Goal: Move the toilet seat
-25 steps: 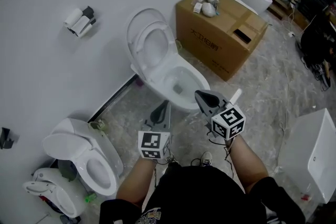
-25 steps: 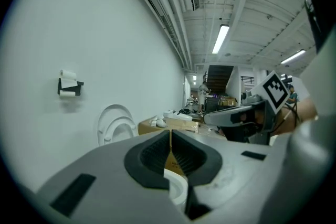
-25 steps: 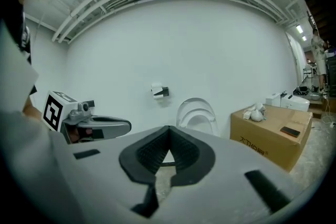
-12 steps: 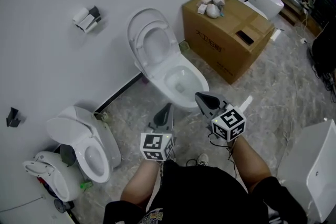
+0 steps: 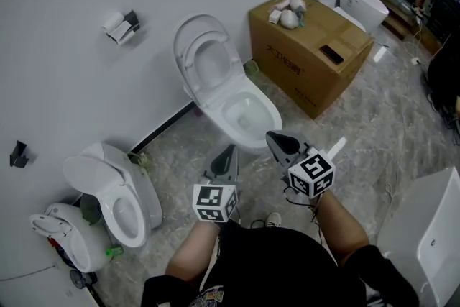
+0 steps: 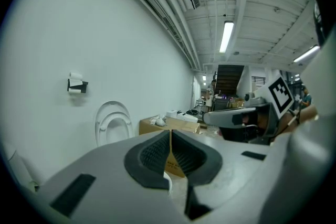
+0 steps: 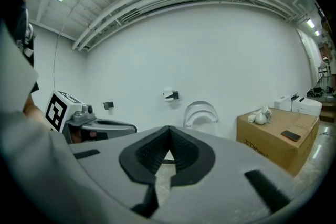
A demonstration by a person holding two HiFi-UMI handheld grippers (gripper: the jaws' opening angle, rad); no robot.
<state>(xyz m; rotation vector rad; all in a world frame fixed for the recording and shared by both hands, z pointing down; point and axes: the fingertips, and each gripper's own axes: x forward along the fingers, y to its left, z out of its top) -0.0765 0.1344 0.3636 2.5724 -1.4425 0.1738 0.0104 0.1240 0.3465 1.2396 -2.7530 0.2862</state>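
Note:
A white toilet (image 5: 241,111) stands against the wall, its seat (image 5: 205,61) and lid raised upright. The raised seat also shows in the left gripper view (image 6: 113,122) and the right gripper view (image 7: 202,115). My left gripper (image 5: 231,149) is shut and empty, hovering just short of the bowl's front rim. My right gripper (image 5: 272,136) is shut and empty too, beside the bowl's front right edge. Neither touches the toilet. Both sets of jaws are pressed together with nothing between them (image 6: 170,136) (image 7: 168,134).
A large cardboard box (image 5: 310,47) with small items on top stands right of the toilet. A second toilet (image 5: 118,194) lies at lower left beside more white fixtures. A paper holder (image 5: 122,25) hangs on the wall. A white cabinet (image 5: 431,234) stands at lower right.
The view has shifted slightly, so the toilet and box sit a bit lower and further left. Both grippers stay shut in front of the bowl.

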